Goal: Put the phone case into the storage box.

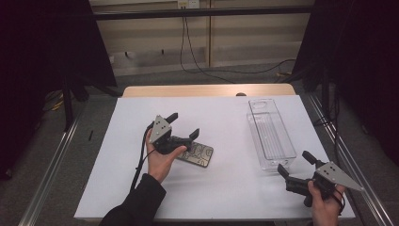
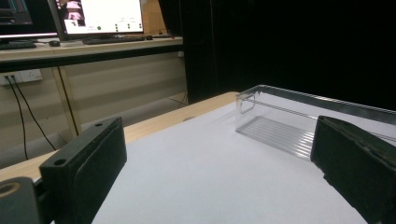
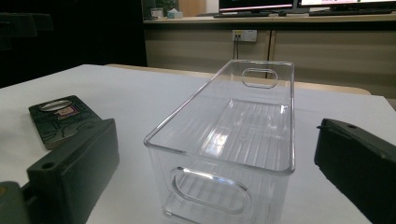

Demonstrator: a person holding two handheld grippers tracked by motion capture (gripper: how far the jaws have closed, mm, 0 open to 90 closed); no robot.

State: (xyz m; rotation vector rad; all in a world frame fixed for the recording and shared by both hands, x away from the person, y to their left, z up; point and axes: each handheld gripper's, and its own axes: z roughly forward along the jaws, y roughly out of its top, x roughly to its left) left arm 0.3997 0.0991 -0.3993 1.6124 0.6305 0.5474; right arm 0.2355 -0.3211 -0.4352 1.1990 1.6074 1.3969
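A sheet point(image 1: 226, 188) is spread over the table point(image 1: 207, 90), whose far edge is left uncovered behind it. A bin point(image 1: 270, 133) is placed on the right half of the sheet, its length running from near to far. A flat card point(image 1: 197, 154) is laid on the sheet left of the bin, well apart from it and near the middle. The left gripper point(image 1: 182, 125) is held just above and beside the card's left end, its jaws spread. The right gripper point(image 1: 295, 164) is held at the near right corner of the sheet, just before the bin's near end, its jaws spread towards it. A desk point(image 2: 88, 46) is seen behind the table.
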